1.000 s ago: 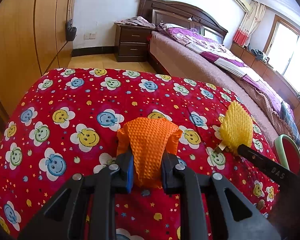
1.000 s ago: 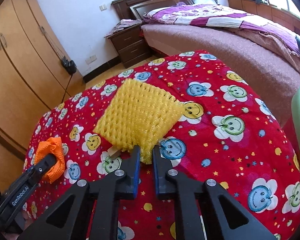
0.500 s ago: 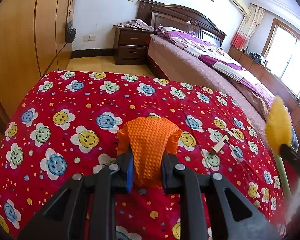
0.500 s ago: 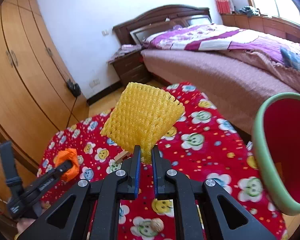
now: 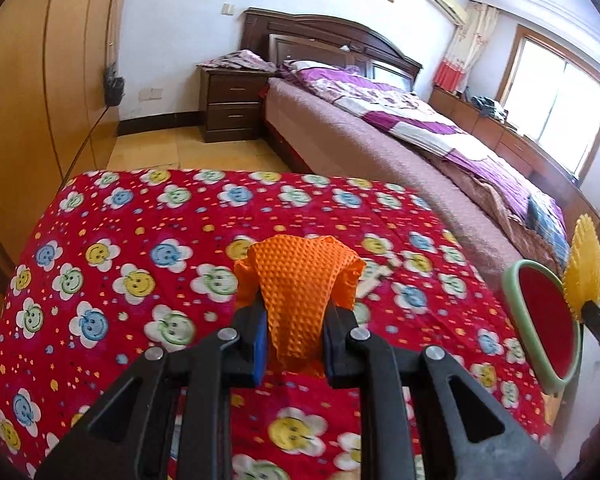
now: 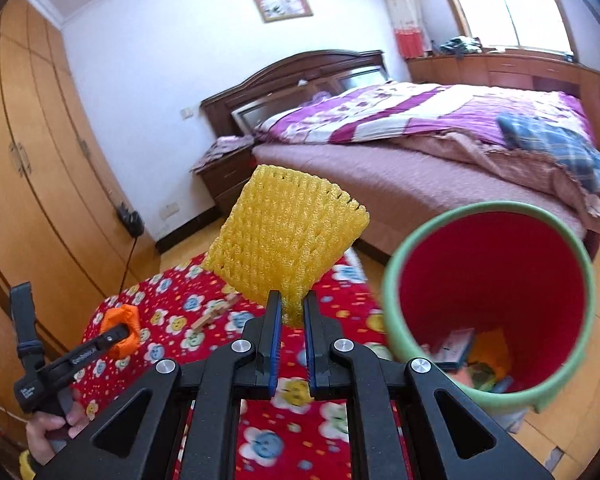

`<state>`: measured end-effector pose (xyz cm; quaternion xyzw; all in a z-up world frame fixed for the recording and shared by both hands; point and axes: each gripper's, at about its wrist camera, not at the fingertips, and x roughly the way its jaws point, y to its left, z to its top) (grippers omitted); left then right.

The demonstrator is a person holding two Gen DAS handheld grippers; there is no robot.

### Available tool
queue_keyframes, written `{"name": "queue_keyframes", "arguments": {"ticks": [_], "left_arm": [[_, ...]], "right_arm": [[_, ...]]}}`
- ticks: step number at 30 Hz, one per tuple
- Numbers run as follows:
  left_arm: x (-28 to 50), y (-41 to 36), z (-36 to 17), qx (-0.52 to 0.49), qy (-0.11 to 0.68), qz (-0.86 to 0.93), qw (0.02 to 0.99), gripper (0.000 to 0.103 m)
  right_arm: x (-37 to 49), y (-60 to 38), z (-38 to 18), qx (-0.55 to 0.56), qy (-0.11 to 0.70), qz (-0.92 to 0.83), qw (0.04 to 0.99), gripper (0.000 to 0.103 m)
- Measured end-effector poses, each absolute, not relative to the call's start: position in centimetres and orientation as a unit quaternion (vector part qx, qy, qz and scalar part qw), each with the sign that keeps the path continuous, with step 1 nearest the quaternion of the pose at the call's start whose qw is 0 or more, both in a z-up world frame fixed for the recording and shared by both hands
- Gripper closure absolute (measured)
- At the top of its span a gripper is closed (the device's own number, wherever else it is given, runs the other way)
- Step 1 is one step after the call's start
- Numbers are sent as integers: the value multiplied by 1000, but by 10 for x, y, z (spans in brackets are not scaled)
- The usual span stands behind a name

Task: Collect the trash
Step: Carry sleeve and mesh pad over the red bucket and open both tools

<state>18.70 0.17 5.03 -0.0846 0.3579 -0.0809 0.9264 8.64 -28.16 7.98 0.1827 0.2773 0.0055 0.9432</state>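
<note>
My left gripper (image 5: 293, 316) is shut on an orange foam net (image 5: 300, 276) and holds it above the red smiley-flower cloth (image 5: 140, 264). My right gripper (image 6: 292, 312) is shut on a yellow foam net (image 6: 288, 236), lifted off the cloth, just left of the bin's mouth. The red bin with a green rim (image 6: 496, 280) stands past the cloth's right edge and holds several bits of trash. In the left wrist view the bin (image 5: 540, 320) and the yellow net (image 5: 584, 264) show at the far right. The left gripper and orange net (image 6: 122, 330) show at lower left in the right wrist view.
A small wooden stick (image 6: 214, 314) lies on the cloth between the grippers. A large bed (image 5: 420, 136) with purple bedding lies beyond, a nightstand (image 5: 232, 108) by its head, wooden wardrobes (image 5: 40, 92) along the left wall.
My right gripper has lifted the yellow net off the cloth and carried it right, up to the bin. My left gripper keeps its hold on the orange net and has risen a little.
</note>
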Motion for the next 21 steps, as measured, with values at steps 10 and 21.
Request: {"name": "queue_keyframes", "arguments": {"ticks": [10,21], "left_arm": [[162,-57,81,-70,347,-144,924,82],[147,-137,92,-31,353,-208,911,82]], "right_arm": [[44,-345,72,222,259,-40,939,93],[16,-401,54,282,251,-76,923,93]]}}
